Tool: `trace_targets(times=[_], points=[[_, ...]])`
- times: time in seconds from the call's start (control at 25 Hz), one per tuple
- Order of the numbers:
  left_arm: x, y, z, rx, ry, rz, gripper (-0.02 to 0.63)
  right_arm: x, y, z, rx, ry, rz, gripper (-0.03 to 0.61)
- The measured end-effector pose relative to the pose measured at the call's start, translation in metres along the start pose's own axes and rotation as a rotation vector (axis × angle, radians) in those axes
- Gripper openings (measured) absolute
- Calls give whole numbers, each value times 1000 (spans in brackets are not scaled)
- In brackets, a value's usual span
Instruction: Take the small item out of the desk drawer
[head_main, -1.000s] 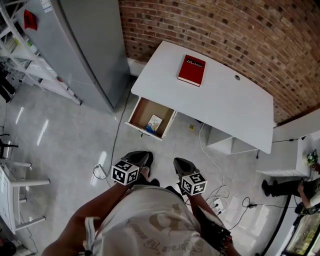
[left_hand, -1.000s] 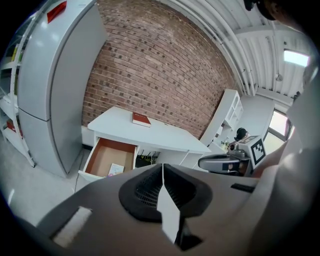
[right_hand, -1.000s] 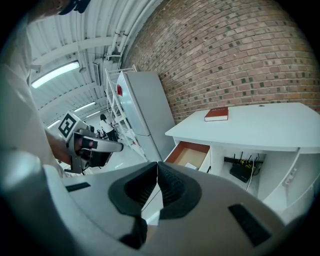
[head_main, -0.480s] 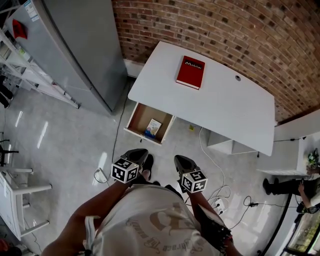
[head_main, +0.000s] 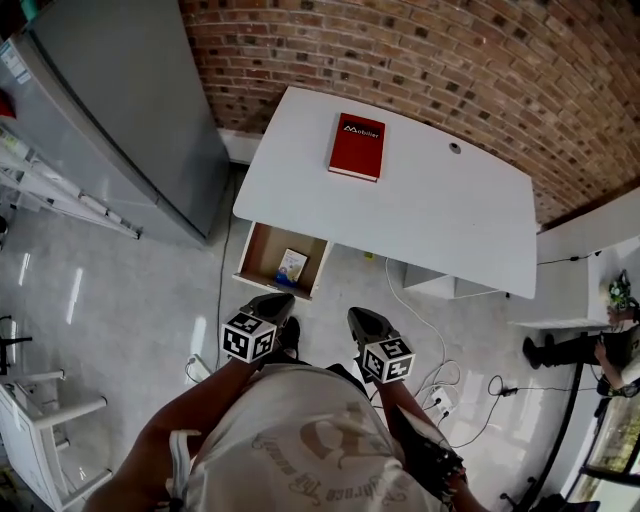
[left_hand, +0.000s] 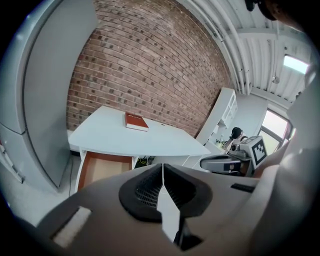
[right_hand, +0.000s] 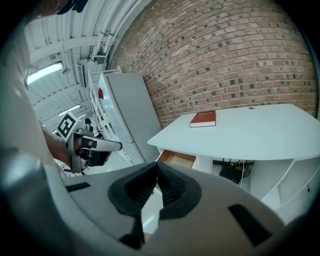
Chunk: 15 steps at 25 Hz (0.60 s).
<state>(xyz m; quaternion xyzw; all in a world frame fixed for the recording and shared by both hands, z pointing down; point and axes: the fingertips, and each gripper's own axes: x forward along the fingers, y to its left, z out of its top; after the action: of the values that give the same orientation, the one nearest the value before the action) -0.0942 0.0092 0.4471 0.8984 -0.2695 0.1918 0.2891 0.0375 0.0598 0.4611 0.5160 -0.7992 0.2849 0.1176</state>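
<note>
A white desk (head_main: 420, 215) stands against the brick wall with its left drawer (head_main: 258, 252) pulled open. In the drawer lies a small pale item with a blue patch (head_main: 291, 266). My left gripper (head_main: 274, 301) hangs just short of the drawer front, jaws shut and empty. My right gripper (head_main: 359, 321) is level with it, to the drawer's right, jaws together with nothing in them. The open drawer (left_hand: 102, 168) shows ahead in the left gripper view, the item hidden there. The drawer (right_hand: 176, 159) also shows in the right gripper view.
A red book (head_main: 356, 146) lies on the desk top. A tall grey cabinet (head_main: 130, 120) stands left of the desk, close to the drawer. Cables and a power strip (head_main: 440, 400) lie on the floor at the right. A low white shelf (head_main: 445, 283) sits under the desk.
The desk and drawer have slid left and closer to the grippers in the head view as the person moved toward them. Both grippers keep their pose and stay shut.
</note>
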Motion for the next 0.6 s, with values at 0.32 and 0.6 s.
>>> trace_targets(times=[0.32,0.6], points=[[25,24,35,40,4,-53,14,19,-16,28,10,-32,-68,6],[35,48,51,50,20,-82,14,45,-20,49,6,-38,-101,6]])
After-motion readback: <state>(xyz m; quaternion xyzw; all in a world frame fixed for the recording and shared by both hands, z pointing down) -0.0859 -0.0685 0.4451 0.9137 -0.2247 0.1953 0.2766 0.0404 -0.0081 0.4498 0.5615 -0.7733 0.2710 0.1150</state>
